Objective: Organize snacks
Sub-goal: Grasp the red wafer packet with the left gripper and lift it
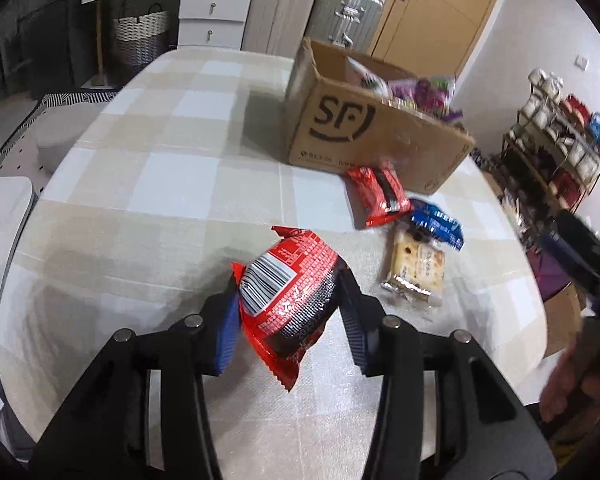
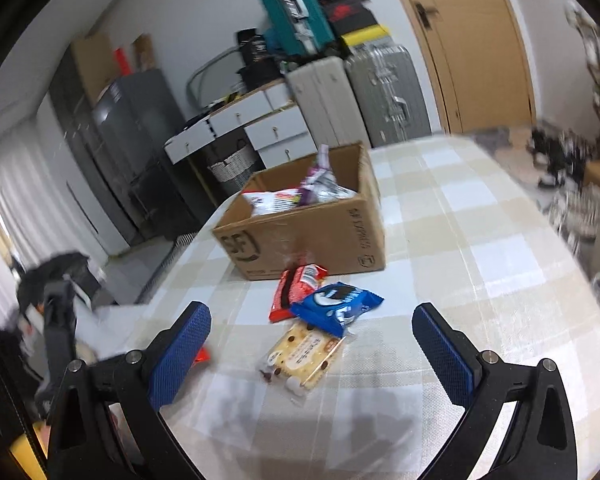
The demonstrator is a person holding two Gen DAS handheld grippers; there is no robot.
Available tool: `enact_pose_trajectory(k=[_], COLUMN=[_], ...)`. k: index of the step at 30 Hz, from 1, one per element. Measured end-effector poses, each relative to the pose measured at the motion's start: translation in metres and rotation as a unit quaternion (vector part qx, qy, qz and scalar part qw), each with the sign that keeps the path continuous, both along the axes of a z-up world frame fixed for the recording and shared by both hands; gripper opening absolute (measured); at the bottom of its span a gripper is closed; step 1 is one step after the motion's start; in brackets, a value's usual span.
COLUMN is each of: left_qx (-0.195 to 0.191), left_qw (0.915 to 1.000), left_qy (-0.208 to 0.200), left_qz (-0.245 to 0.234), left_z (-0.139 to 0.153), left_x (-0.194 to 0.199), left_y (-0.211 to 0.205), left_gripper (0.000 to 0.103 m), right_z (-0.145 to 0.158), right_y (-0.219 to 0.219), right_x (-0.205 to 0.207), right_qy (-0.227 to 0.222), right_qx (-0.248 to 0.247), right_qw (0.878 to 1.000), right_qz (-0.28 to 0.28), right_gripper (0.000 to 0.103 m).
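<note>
My left gripper (image 1: 288,280) is shut on a red snack packet (image 1: 288,300) with a barcode, held a little above the checked table (image 1: 160,168). Ahead stands an open cardboard box (image 1: 360,136) with several snacks inside. In front of it lie a second red packet (image 1: 378,196), a blue packet (image 1: 438,224) and a clear cracker pack (image 1: 418,268). My right gripper (image 2: 311,314) is open with nothing between its fingers. It hovers just short of the blue packet (image 2: 340,304), the red packet (image 2: 296,288) and the cracker pack (image 2: 300,356), with the box (image 2: 300,236) beyond them.
A shoe rack (image 1: 560,140) stands off the table's right side. Suitcases (image 2: 384,96), white drawers (image 2: 276,132) and a woven basket (image 1: 140,32) line the far wall by a wooden door (image 1: 440,8). A hand (image 1: 568,380) shows at the right edge.
</note>
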State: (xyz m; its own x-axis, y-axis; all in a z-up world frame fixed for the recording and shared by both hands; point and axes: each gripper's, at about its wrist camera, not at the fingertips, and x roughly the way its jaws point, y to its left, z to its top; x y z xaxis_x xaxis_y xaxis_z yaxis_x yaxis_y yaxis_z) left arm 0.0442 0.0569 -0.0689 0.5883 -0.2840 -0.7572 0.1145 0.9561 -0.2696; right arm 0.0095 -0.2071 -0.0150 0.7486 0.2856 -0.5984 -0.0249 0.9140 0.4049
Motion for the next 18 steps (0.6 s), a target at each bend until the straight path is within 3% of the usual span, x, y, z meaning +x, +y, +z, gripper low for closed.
enact_pose_trajectory(k=[5,11,18], left_qx=[-0.035,-0.081,-0.081], left_qw=[0.9993,0.9964,0.9966], left_qy=[-0.012,0.011,0.005], left_qz=[0.008,0.024,0.009], left_z=[0.014,0.016,0.025], left_x=[-0.005,0.008,0.015], left_y=[0.024,0.051,0.054], left_gripper=[0.042,0.042,0.042], right_z=[-0.014,-0.042,-0.065], right_y=[-0.025,-0.020,0.004], right_x=[0.025,0.063,0.088], right_qy=[0.039,0.087,0.137], right_qx=[0.038,0.025,0.000], right_qw=[0.998,0.995,0.990], right_qz=[-0.017,0.028,0.035], right_gripper=[0.103,0.103,0.102])
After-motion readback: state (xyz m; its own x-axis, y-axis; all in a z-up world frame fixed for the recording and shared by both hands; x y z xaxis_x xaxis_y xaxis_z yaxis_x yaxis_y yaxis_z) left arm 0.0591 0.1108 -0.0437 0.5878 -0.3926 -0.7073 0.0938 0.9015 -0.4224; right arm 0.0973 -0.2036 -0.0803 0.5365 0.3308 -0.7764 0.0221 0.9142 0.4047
